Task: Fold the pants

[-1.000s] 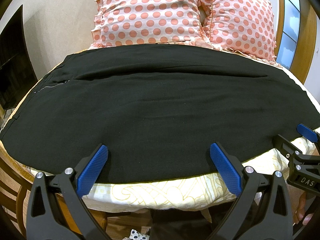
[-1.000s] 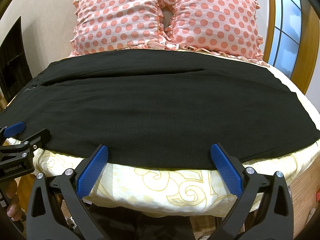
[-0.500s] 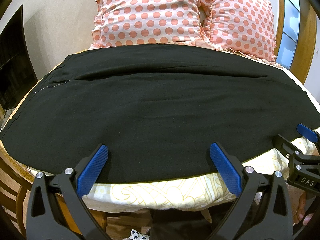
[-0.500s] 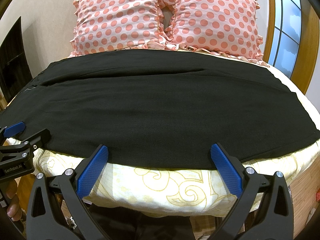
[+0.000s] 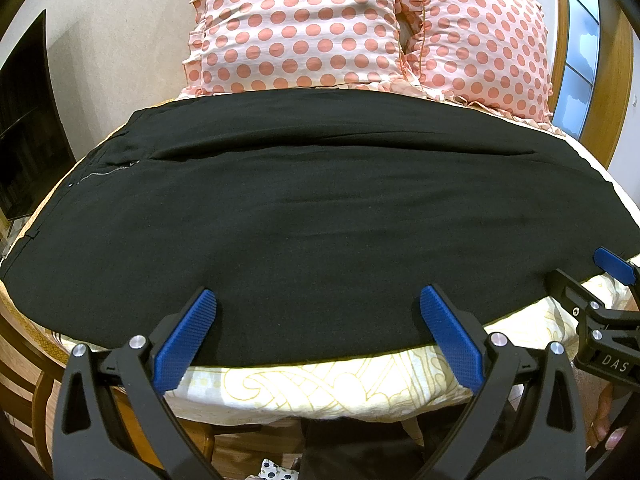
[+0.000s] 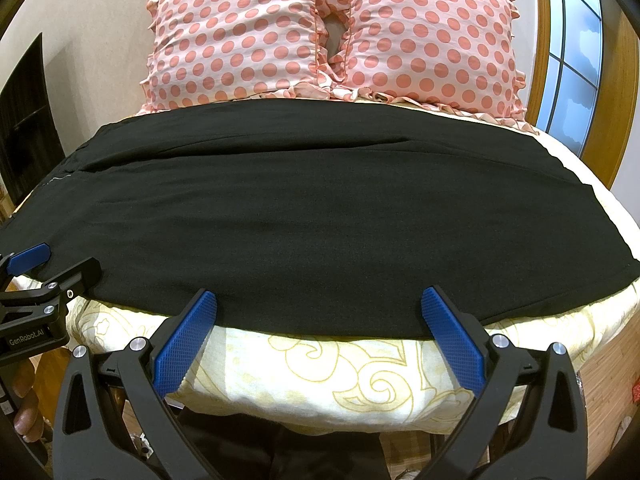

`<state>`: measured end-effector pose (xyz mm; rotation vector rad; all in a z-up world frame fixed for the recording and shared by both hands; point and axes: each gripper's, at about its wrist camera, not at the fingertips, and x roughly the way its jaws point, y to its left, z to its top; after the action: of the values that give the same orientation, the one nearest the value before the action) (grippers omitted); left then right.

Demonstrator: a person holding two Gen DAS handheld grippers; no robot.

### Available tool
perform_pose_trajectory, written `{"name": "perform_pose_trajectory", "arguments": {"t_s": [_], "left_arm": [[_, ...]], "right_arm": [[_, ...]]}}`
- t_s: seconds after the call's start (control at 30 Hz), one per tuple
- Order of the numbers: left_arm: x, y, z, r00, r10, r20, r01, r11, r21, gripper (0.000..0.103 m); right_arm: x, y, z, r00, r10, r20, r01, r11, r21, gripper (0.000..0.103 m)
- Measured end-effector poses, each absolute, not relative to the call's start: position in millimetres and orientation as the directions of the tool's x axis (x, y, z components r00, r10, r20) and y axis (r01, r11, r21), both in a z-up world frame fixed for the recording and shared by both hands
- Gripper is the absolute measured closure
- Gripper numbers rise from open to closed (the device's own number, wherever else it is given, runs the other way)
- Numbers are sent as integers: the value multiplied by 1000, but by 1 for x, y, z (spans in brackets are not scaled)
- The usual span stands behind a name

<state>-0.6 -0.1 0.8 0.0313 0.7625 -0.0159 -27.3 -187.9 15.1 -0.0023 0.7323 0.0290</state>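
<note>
Black pants [image 5: 312,216] [image 6: 312,220] lie spread flat across the bed, waist and zipper [image 5: 108,170] at the left, leg hems at the right. My left gripper [image 5: 318,312] hovers open over the near edge of the cloth, left of centre, holding nothing. My right gripper [image 6: 318,312] is open too, above the near edge further right. Each gripper shows in the other's view: the right gripper [image 5: 588,284] at the right edge, the left gripper [image 6: 52,266] at the left edge.
Two pink polka-dot pillows [image 5: 296,28] [image 6: 432,36] stand against the headboard behind the pants. A cream patterned bedsheet [image 6: 340,368] hangs over the near bed edge. A dark screen [image 5: 24,120] is at left, a window [image 6: 572,60] at right.
</note>
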Motion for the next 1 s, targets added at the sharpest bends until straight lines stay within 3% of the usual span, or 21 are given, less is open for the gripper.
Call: {"name": "perform_pose_trajectory", "arguments": {"t_s": [0.67, 1.0], "left_arm": [[-1, -1, 1, 728, -3, -686, 26, 999, 23, 2], [9, 3, 11, 718, 24, -696, 4, 999, 39, 2]], "right_arm": [[-24, -187, 20, 746, 28, -666, -32, 999, 7, 1], [-20, -195, 17, 743, 96, -662, -74, 995, 61, 1]]}}
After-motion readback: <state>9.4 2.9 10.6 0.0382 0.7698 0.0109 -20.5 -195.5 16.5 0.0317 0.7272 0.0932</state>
